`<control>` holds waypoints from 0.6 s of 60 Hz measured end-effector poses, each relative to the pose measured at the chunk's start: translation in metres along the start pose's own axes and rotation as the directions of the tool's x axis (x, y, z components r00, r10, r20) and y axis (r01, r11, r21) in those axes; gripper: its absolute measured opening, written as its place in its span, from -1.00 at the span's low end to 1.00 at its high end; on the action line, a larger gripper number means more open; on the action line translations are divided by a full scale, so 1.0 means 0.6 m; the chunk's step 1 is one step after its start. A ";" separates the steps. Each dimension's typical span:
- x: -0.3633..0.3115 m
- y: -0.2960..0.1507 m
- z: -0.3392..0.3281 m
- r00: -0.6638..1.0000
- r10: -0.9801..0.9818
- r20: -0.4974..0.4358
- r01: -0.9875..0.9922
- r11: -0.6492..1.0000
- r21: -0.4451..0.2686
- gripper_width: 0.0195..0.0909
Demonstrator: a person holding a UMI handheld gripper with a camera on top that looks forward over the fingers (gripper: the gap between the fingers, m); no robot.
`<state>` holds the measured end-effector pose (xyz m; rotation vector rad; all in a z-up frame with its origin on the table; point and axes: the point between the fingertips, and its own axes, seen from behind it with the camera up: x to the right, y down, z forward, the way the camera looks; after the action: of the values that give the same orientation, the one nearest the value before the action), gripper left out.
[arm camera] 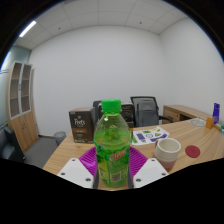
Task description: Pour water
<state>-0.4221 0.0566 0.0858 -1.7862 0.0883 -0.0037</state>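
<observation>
The green-capped bottle point(112, 145) stands upright between the gripper's point(112, 170) pink pads point(88, 158), which close in against its sides and hold it, raised over the near edge of the table point(190, 135). The paper cup point(169, 152) waits just to the bottle's right, near that same edge, so the pour looks set to tip that way.

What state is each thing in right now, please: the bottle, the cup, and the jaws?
Green bottle: upright, green cap on, held between the jaws.
Paper cup: upright on the table, open-topped, contents not visible, apart from the bottle.
Gripper: shut on the bottle, one pink pad showing at each side of it.
</observation>
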 end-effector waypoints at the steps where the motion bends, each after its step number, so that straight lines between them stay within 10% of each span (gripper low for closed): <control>1: -0.001 0.001 0.003 1.000 0.002 0.001 -0.002 1.000 -0.006 -0.44; 15: 0.024 -0.001 0.013 0.896 0.444 0.000 -0.439 0.887 -0.142 -0.44; 36: 0.040 -0.057 0.043 0.149 0.985 -0.093 -0.980 0.134 -0.149 -0.45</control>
<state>-0.3951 0.0874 0.1127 -1.5539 1.3334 1.0637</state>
